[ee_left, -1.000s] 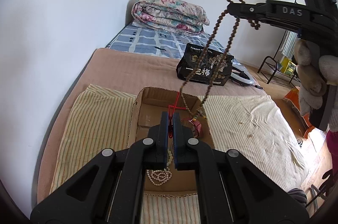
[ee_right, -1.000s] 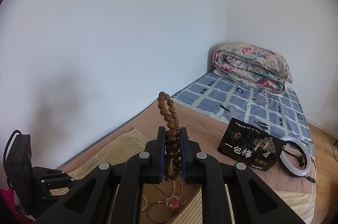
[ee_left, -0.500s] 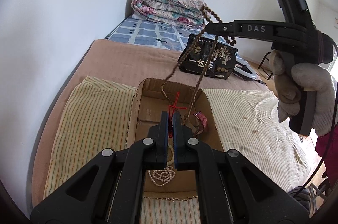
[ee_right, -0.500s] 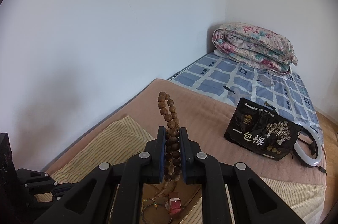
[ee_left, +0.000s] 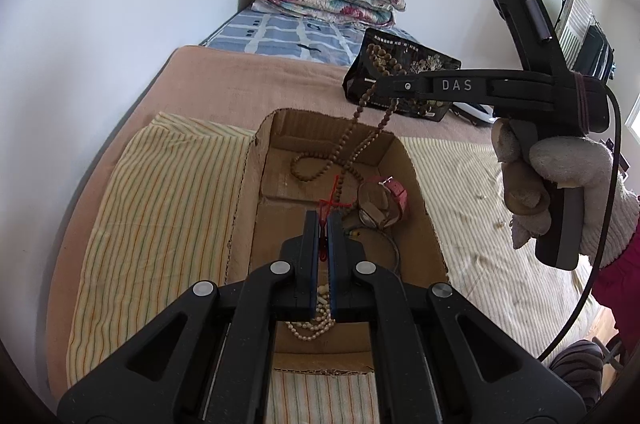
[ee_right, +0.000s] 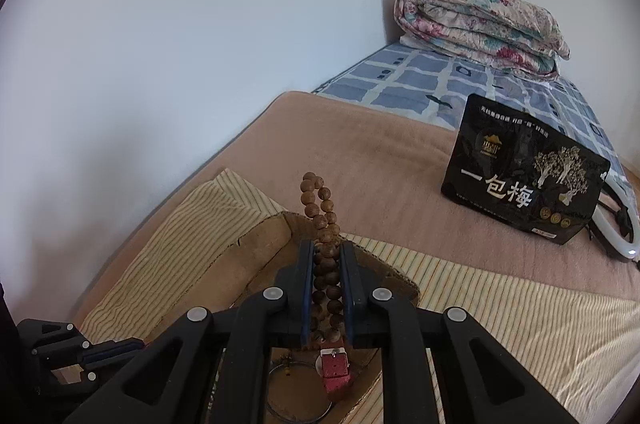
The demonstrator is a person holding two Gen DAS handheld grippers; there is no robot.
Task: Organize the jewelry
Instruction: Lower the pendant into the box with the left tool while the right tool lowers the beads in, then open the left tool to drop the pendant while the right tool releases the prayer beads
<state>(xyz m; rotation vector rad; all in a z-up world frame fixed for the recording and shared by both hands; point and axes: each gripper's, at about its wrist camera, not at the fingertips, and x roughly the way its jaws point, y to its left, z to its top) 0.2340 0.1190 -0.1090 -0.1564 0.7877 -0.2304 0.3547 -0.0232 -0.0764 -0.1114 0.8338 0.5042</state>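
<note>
While dangling into the cardboard box (ee_left: 256, 192), brown bead strand (ee_left: 362, 140) clamped in right gripper (ee_right: 327, 264); red cord (ee_left: 330, 202) pinched by left gripper (ee_left: 323, 224). Probably light, limp, prone to tangling; best gripped mid-strand.

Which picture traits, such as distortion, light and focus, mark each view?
Left wrist view: fisheye bends the cardboard box edges, dark vignette at the corners, soft daylight, and the left gripper is sharp. Right wrist view: same curvature, and the wooden bead string is crisp.
</note>
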